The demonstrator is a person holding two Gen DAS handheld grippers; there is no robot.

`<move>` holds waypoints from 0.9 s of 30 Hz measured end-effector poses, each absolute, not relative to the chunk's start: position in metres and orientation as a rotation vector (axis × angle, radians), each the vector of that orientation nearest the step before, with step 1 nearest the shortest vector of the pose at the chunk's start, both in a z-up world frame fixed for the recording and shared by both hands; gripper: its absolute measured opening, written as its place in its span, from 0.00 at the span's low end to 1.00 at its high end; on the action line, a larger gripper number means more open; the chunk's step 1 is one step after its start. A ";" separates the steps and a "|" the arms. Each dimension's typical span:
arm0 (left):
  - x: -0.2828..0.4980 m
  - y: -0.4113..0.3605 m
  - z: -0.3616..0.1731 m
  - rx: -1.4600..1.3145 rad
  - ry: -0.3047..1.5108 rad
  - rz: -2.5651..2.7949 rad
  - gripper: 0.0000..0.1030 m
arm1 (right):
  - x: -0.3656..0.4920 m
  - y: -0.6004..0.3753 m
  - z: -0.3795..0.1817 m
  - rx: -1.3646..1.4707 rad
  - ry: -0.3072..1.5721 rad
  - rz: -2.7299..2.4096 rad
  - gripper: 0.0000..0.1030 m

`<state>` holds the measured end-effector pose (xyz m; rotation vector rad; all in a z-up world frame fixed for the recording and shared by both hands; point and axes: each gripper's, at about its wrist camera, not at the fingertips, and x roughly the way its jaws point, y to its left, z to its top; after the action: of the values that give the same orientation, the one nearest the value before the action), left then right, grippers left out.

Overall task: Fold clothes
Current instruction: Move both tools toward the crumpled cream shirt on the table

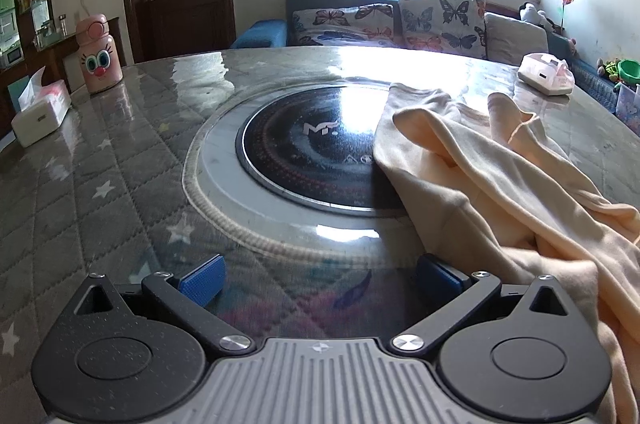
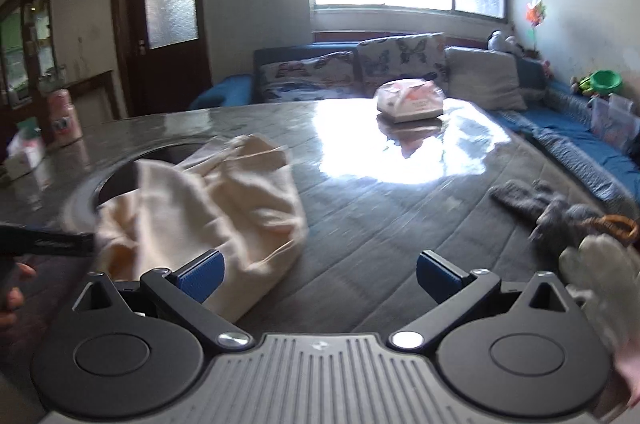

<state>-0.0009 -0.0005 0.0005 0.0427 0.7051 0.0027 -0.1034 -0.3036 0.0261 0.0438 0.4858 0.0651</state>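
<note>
On the grey quilted star-print table point(image 1: 100, 160) | crumpled cream cotton garment point(image 1: 500, 184) lies partly over the round black glass cooktop point(image 1: 312, 152) | my left gripper point(image 1: 318, 274) spread wide, holding nothing, cloth beside its right finger | my right gripper point(image 2: 318, 274) spread wide, garment under its left blue fingertip point(image 2: 202, 278); grey knit glove point(image 2: 536, 202) apart.
</note>
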 end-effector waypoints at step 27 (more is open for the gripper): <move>-0.058 -0.020 0.027 0.000 0.788 -0.026 1.00 | -0.136 -0.221 0.028 0.045 0.621 0.007 1.00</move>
<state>-0.0579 -0.0204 0.0272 -0.0004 0.7879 -0.0265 -0.1361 -0.2213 0.0280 0.0452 0.6212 0.0071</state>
